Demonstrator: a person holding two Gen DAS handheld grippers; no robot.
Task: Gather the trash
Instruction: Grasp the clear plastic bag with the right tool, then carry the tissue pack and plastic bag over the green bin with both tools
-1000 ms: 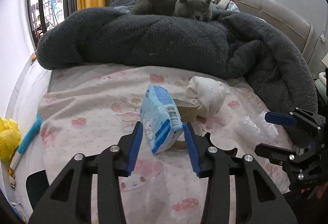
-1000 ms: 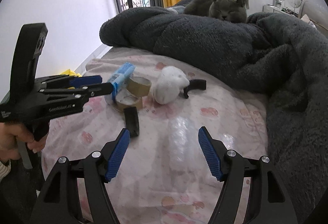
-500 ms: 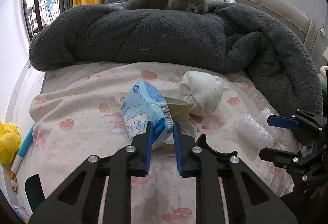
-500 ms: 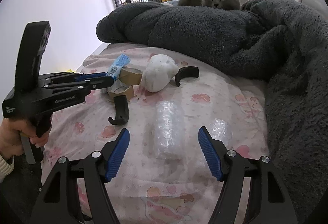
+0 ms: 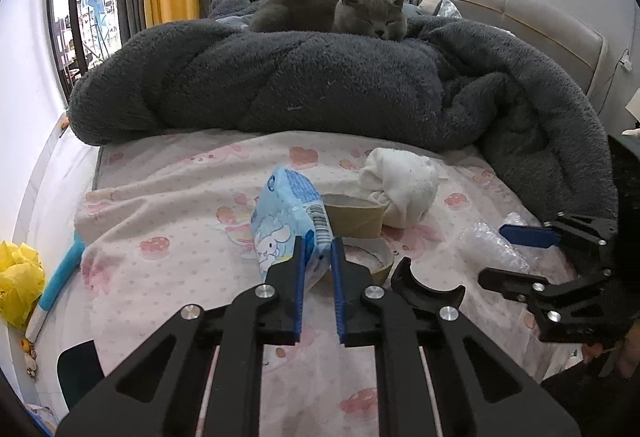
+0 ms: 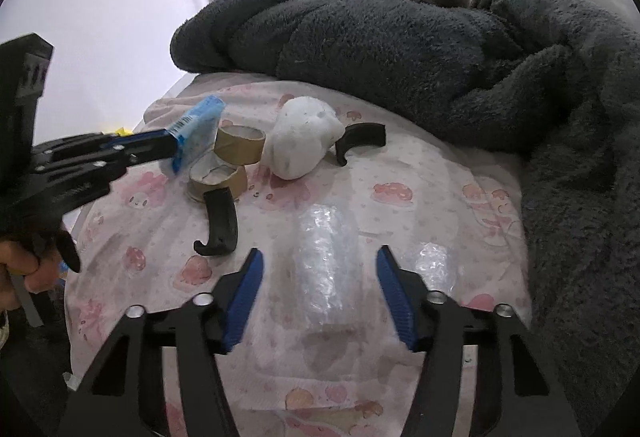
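1. A dark grey fleece blanket (image 5: 320, 85) lay heaped across the far half of the bed, and a grey cat (image 5: 336, 7) rested on top of it.
2. The near half showed a pink patterned sheet (image 6: 420, 173), and the trash was scattered over it.
3. A white crumpled bundle (image 6: 300, 141) sat near the middle, with one curved black plastic piece (image 6: 360, 139) touching its far side and another (image 6: 220, 221) lying nearer, just beside the tape rolls.
4. Two brown tape rolls (image 6: 228, 161) lay together beside the bundle, one leaning on the other.
5. A roll of clear bubble wrap (image 6: 324, 261) lay lengthwise on the sheet directly ahead of the right gripper (image 6: 320, 291). Its blue pads stood on either side of the wrap and apart from it; the jaws were closing, with the wrap between them but not yet pressed.
6. A smaller clear scrap (image 6: 436, 265) lay just right of that roll, outside the right-hand finger.
7. The left gripper (image 5: 318, 253) was clamped on the near edge of a light blue tissue packet (image 5: 288, 221), which stood tilted against the tape rolls.
8. From the right wrist view, a hand (image 6: 20, 269) held that gripper's handle at the bed's left edge.
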